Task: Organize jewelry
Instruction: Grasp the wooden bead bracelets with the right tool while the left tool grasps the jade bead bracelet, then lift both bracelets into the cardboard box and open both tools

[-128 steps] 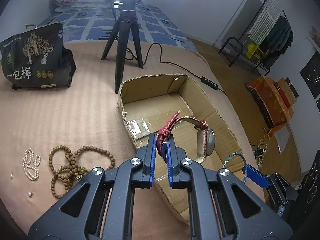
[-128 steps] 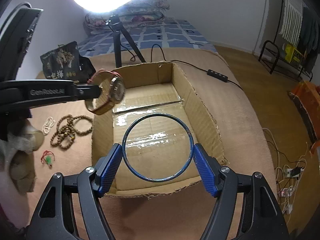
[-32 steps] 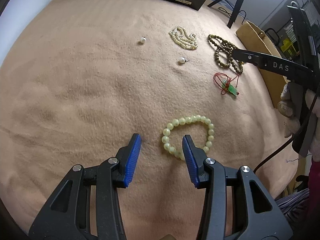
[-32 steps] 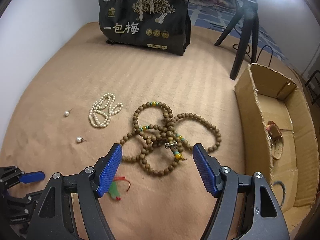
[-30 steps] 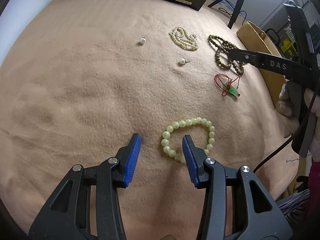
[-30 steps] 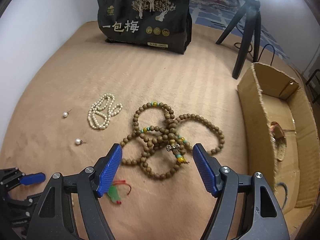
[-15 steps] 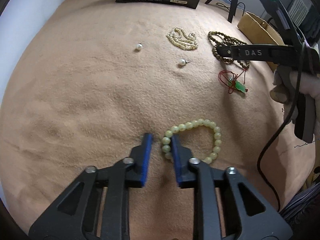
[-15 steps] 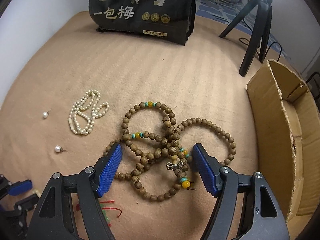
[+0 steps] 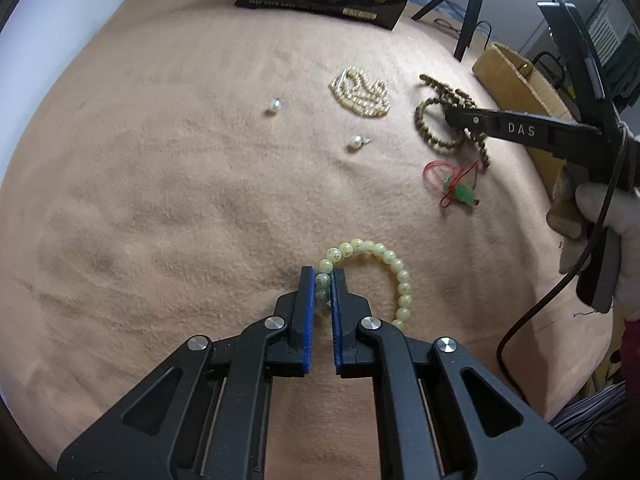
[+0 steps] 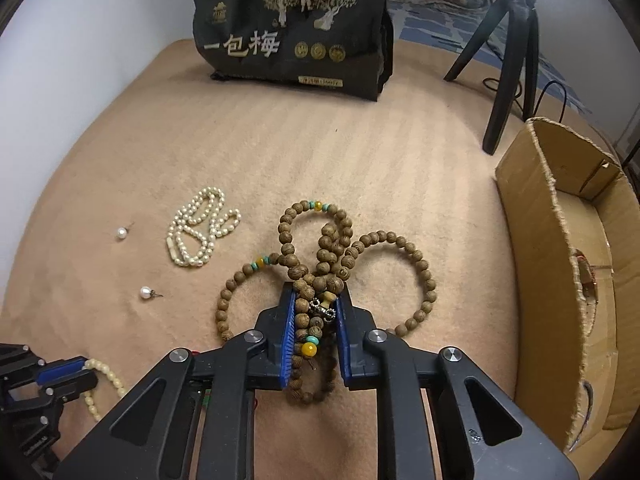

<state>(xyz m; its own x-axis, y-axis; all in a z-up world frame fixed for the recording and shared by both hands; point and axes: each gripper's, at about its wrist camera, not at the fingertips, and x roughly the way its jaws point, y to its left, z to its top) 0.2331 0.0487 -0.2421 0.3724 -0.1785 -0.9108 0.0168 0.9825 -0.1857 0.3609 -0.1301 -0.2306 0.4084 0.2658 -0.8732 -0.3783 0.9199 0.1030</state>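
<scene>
My left gripper is shut on the pale jade bead bracelet, which lies on the tan blanket. My right gripper is shut on the knot of the brown wooden bead strand, which also lies on the blanket; that strand also shows in the left wrist view. The cardboard box stands to the right, with the watch inside. A pearl necklace, two pearl earrings and a red-cord green pendant lie loose.
A black snack bag stands at the back of the blanket. A tripod with a cable stands behind the box. The blanket's left edge meets a white wall.
Both grippers lowered and closed: the left on the jade bracelet, the right on the wooden bead strand. Earlier, the watch and blue ring were held over the box.
</scene>
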